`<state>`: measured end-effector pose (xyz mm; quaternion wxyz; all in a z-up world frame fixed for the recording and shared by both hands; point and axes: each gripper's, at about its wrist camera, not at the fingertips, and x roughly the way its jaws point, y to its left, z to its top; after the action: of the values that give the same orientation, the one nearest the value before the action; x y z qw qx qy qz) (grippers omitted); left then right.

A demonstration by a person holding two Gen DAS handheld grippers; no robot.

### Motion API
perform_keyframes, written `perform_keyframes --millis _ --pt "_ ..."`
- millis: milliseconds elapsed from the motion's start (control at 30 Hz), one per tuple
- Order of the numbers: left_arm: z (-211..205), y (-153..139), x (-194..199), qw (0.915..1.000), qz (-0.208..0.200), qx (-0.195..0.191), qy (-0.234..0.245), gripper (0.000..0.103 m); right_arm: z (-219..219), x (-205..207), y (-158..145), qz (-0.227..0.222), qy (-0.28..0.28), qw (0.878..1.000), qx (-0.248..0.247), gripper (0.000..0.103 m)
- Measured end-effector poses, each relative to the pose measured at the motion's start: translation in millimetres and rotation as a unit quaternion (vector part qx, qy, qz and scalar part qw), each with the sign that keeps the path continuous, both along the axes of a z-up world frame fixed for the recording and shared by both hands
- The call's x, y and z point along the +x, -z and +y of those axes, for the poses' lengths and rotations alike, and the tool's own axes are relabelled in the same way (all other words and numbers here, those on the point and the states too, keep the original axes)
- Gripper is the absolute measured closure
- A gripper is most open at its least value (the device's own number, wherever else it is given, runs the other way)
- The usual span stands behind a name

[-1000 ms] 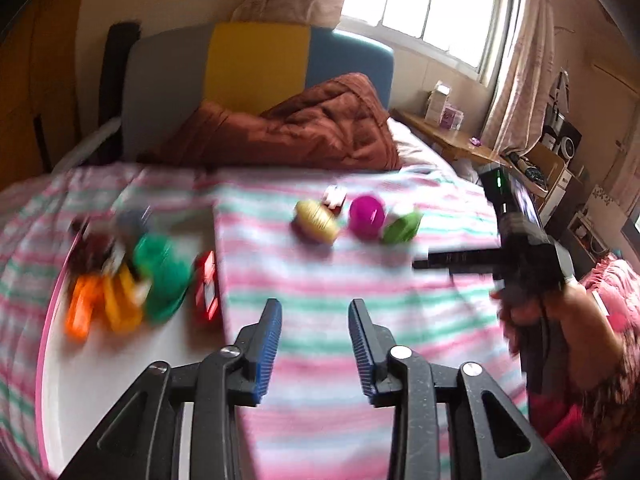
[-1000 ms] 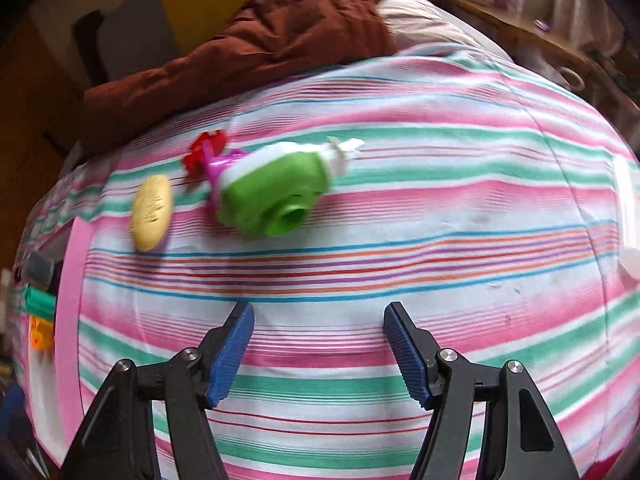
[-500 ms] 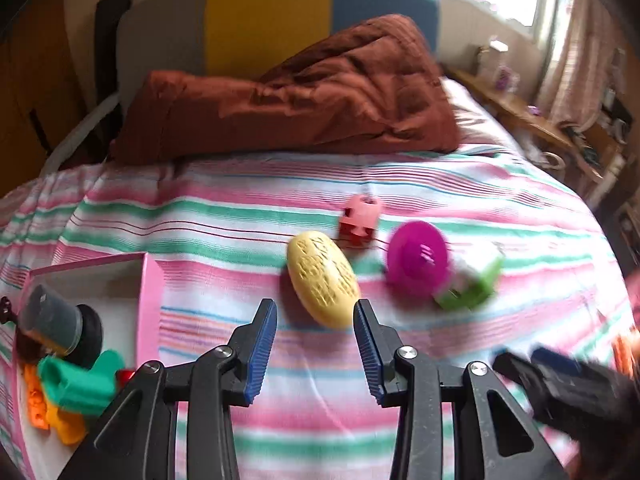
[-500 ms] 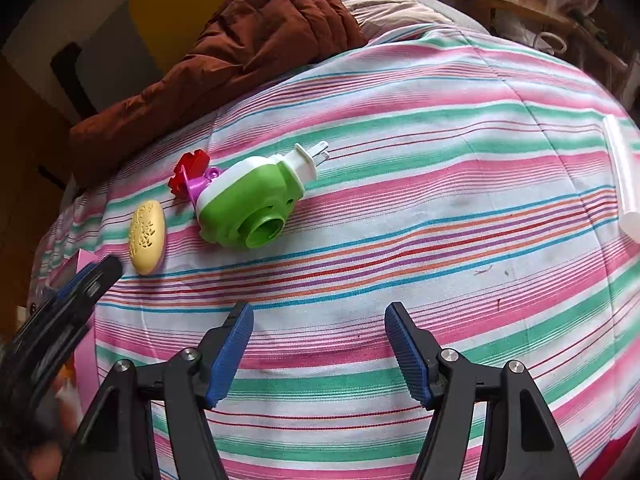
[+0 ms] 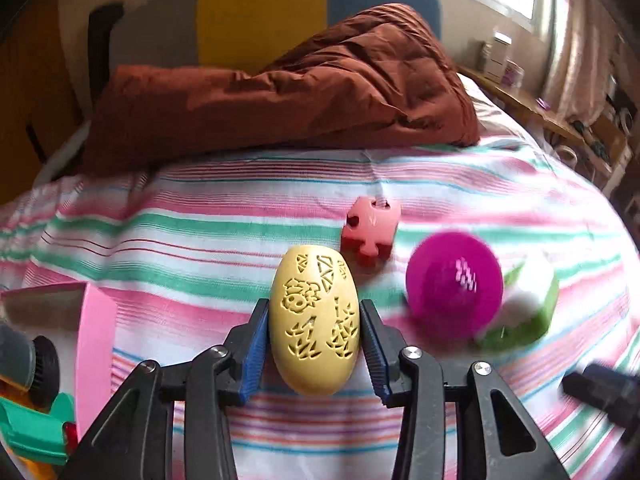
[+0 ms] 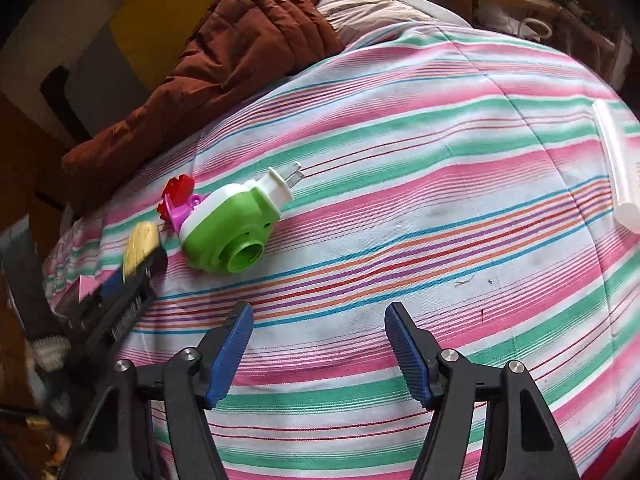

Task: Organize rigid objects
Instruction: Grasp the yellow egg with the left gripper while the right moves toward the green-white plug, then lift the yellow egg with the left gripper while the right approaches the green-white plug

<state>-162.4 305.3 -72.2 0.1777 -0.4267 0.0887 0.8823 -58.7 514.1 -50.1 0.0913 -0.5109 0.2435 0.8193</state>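
A yellow carved egg [image 5: 314, 324] lies on the striped bedsheet between the blue pads of my left gripper [image 5: 313, 314]. Its jaws are opening and stand close on either side of the egg without pressing it. Behind the egg lie a red puzzle piece [image 5: 370, 234], a magenta disc [image 5: 454, 294] and a green-and-white plug-in device [image 6: 232, 228]. A pink box [image 5: 98, 332] at the left holds several toys. My right gripper [image 6: 318, 344] hovers open over bare sheet, right of the device, with nothing between its fingers.
A brown quilt [image 5: 280, 100] is bunched at the head of the bed. A translucent white tube [image 6: 620, 168] lies near the bed's right edge. A wooden side table [image 5: 560, 120] with clutter stands beyond the right side.
My left gripper swung from beside the pink box across and down to the yellow egg, and its jaws widened around it. The right gripper rolled slightly and otherwise stayed over the same patch of sheet.
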Motion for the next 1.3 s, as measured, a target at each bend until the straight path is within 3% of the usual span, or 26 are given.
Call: perform_keyframes --millis 400,567,967,1100,1200,1300 --pt "-26.3 -0.7 44.6 0.9991 0.009 0.042 -0.002 0.06 8.6 -3.6 4.4 0.005 0.023 1.0 -0.007 0.032" --pt "-33.2 -0.8 55.1 0.9986 0.011 0.052 0.003 0.06 4.2 -6.3 -7.0 0.03 0.016 0.999 0.019 0.03" --pt "-33.7 2.7 60.0 0.9986 0.022 0.049 0.006 0.06 -16.9 -67.0 -11.8 0.05 -0.012 0.999 0.01 0.028" --pt "-35.4 3.5 59.8 0.9982 0.019 0.057 0.007 0.06 -16.2 -67.2 -8.5 0.048 -0.01 0.999 0.011 0.024" --pt "-34.4 4.0 60.5 0.9983 0.02 0.055 0.007 0.06 -6.7 -54.9 -9.8 0.045 -0.022 0.998 0.037 0.018" --pt "-34.0 4.0 60.6 0.9983 0.021 0.055 0.007 0.06 9.3 -44.8 -11.3 0.005 0.001 0.996 0.091 0.022"
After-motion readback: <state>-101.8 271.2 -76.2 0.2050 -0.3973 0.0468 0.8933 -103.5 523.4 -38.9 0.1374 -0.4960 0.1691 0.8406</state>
